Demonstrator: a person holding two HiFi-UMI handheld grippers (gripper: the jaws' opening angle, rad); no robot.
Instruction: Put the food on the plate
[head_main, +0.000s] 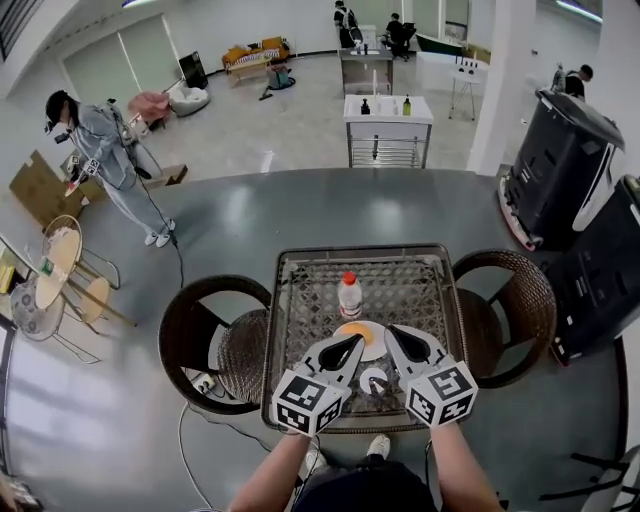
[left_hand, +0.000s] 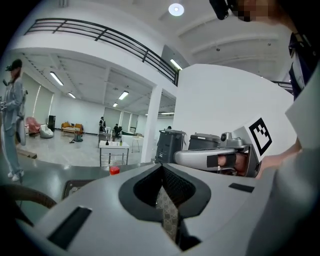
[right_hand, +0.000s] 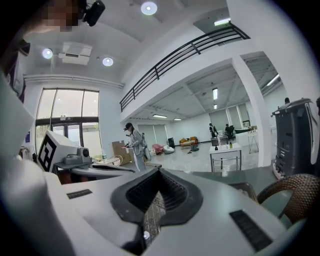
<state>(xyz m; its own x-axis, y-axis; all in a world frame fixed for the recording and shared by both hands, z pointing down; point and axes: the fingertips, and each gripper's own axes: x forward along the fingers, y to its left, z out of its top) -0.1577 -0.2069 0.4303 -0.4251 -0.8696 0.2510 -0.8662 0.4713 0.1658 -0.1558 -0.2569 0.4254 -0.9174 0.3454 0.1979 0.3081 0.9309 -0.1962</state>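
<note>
Left gripper (head_main: 350, 343): the jaws are together at the tips with nothing between them. In its own view only the woven pattern of the surface (head_main: 300, 290) shows through the slot behind the closed tips.

Right gripper (head_main: 397, 338): the jaws likewise meet at the tips and grip nothing. The same weave shows through the slot behind them.

Position: both grippers are held side by side above the near part of the surface, close together but not touching. Their tips point toward the far side. Neither touches any item.

Food (head_main: 358, 332): a flat, round orange piece lies on the white plate (head_main: 376, 352), just beyond and between the two sets of tips. The grippers partly cover it.

Other items: a clear bottle (head_main: 349, 296) with a red cap stands upright just beyond the plate, near the middle of the surface. A small white round object (head_main: 373, 380) sits on the near side of the plate, between the two gripper bodies; what it is cannot be made out.

Surroundings: a wicker chair (head_main: 200, 330) stands at the left of the surface and another (head_main: 520, 300) at the right.
</note>
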